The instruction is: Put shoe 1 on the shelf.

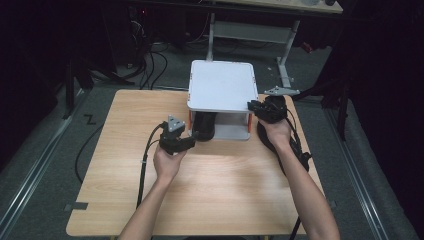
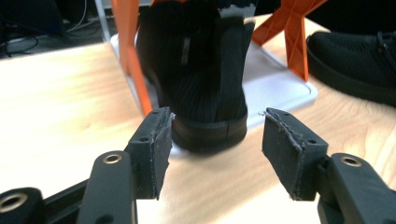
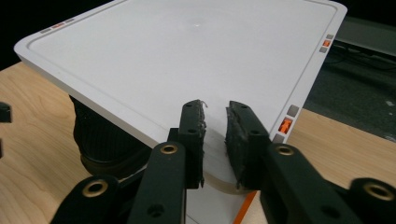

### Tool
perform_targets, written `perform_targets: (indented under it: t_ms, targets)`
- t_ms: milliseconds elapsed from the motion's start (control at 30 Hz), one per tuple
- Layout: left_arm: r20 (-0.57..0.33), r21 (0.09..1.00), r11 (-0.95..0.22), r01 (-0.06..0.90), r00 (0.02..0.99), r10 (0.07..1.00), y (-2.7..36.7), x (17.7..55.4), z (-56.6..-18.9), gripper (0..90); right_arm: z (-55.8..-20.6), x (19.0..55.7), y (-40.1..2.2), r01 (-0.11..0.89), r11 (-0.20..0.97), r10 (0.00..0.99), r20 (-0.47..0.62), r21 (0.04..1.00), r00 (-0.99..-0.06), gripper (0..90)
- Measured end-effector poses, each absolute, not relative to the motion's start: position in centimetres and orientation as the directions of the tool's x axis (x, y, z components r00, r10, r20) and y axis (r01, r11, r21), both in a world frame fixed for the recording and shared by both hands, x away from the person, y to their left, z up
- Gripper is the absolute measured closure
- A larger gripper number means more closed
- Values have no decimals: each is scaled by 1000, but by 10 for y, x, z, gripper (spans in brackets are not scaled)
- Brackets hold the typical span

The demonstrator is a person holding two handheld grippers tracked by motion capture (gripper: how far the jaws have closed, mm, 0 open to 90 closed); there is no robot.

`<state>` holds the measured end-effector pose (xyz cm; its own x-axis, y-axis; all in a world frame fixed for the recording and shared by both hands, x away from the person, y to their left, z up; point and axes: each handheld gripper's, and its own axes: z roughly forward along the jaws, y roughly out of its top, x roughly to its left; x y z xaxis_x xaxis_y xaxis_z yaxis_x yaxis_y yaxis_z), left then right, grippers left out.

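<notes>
Worktop (image 1: 210, 190) of pale wood carries a small white two-level rack (image 1: 221, 85) with orange legs (image 2: 127, 51), standing at the far middle. A black ankle boot (image 2: 198, 79) stands on the rack's lower tray (image 2: 280, 84), heel toward the person and just over the tray's front edge. A second black shoe (image 2: 355, 60) lies on the worktop to the right of the rack, apart from it. The left hand-held gripper (image 1: 192, 137) sits just in front of the boot's heel, its jaws released and parted to either side of the heel; one pad (image 2: 156, 140) is close to the heel's side, though contact cannot be confirmed. The right hand-held gripper (image 3: 215, 135) rests at the front right corner of the rack's top shelf (image 3: 187, 51), its jaws only slightly apart and astride the edge; whether they pinch it cannot be told. The step in hand looks like placing the boot on the rack, with the left side having let go. Next, the other shoe probably has to be picked up, which calls for freeing the rack corner and reaching right.
</notes>
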<state>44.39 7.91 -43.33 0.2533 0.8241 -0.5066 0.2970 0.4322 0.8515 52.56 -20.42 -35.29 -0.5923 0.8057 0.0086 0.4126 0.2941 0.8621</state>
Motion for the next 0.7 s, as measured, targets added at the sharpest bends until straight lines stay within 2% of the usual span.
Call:
perform_targets:
  t_ms: [67,400,633,700]
  targets:
    - [-532,835,455,308,242,812,85,437,-437,426,-353,526,-204,417,287,813,12,862,-583,728]
    - [-535,822,465,330,165,829,124,408,-467,417,-353,525,-205,423,264,817,32,867,-575,585]
    - [-479,837,421,350,96,873,141,401,-492,409,-352,508,-210,412,264,800,41,872,-599,499]
    - [-452,845,397,358,84,888,143,400,-498,406,-352,500,-213,404,259,790,48,878,-612,502]
